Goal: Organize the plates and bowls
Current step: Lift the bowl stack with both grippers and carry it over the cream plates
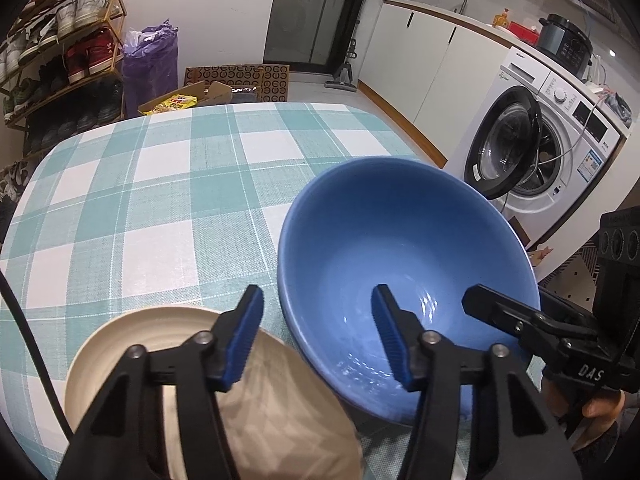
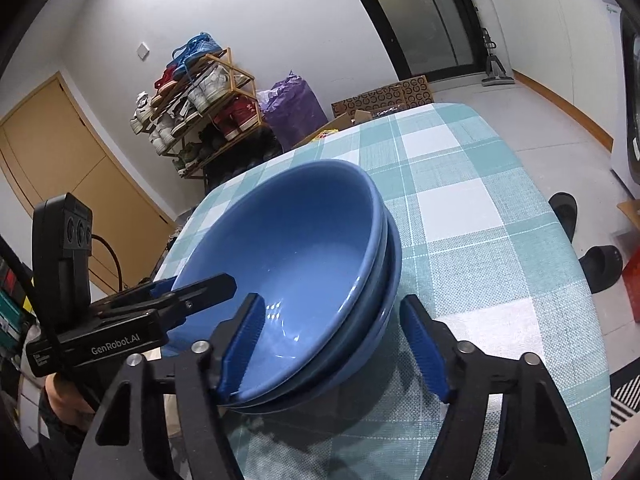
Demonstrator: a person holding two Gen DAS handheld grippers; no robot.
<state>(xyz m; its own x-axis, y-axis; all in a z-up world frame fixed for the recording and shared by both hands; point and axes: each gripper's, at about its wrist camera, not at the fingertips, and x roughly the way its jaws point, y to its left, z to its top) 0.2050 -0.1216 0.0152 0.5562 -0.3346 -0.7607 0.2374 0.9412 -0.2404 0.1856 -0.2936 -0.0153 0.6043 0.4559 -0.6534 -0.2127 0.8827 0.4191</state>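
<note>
A stack of blue bowls [image 2: 288, 248] stands on the checked tablecloth; in the left wrist view the top bowl [image 1: 404, 248] shows from the other side. A cream plate [image 1: 280, 392] lies to its left, under my left gripper. My left gripper [image 1: 316, 332] is open, its jaws straddling the bowl's left rim. My right gripper [image 2: 332, 344] is open, its jaws straddling the stack's right rim, left pad inside, right pad outside. Each gripper shows in the other's view: the right one [image 1: 532, 320], the left one [image 2: 176, 296].
The table [image 1: 160, 184] has a teal and white checked cloth, with edges near on the right. A washing machine [image 1: 540, 140] stands to the right, and a shoe rack [image 2: 196, 112] and boxes stand beyond the far end. Black slippers [image 2: 596, 256] lie on the floor.
</note>
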